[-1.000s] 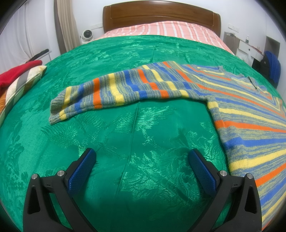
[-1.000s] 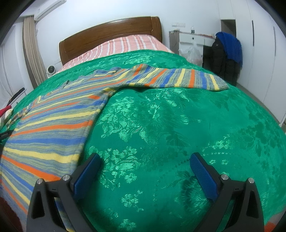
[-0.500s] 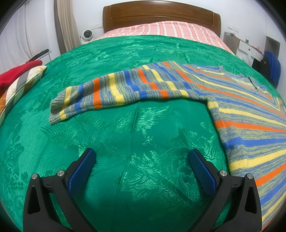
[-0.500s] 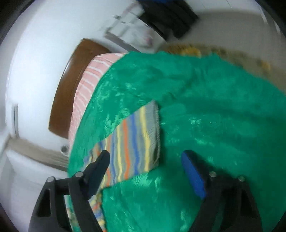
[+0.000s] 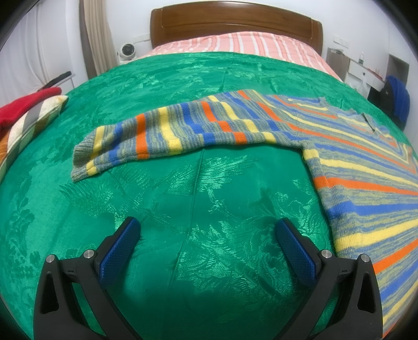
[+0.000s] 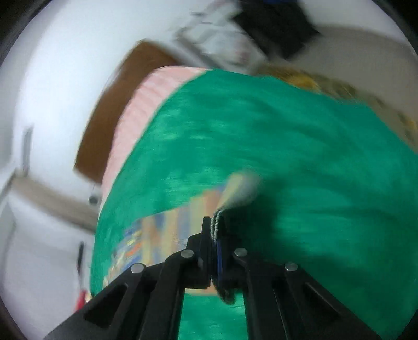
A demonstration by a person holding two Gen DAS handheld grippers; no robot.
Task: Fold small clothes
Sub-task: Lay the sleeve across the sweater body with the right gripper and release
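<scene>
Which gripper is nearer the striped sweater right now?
Right. The right gripper is shut on the striped sweater, pinching a sleeve cuff. The left gripper hangs open over the green bedspread, short of the other sleeve.

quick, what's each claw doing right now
Left claw: open, empty, above the green bedspread.
Right claw: shut on the striped sweater, pinching its sleeve end.

A: What's lying around?
B: Shiny green patterned bedspread [image 5: 183,86], pink striped sheet [image 5: 235,44] w/ brown wooden headboard [image 5: 235,19] behind.
A: Left edge?
B: Red cloth [image 5: 23,104] on checked cushion [image 5: 31,123]; small white camera [image 5: 127,51] nr curtain [image 5: 96,34].
</scene>
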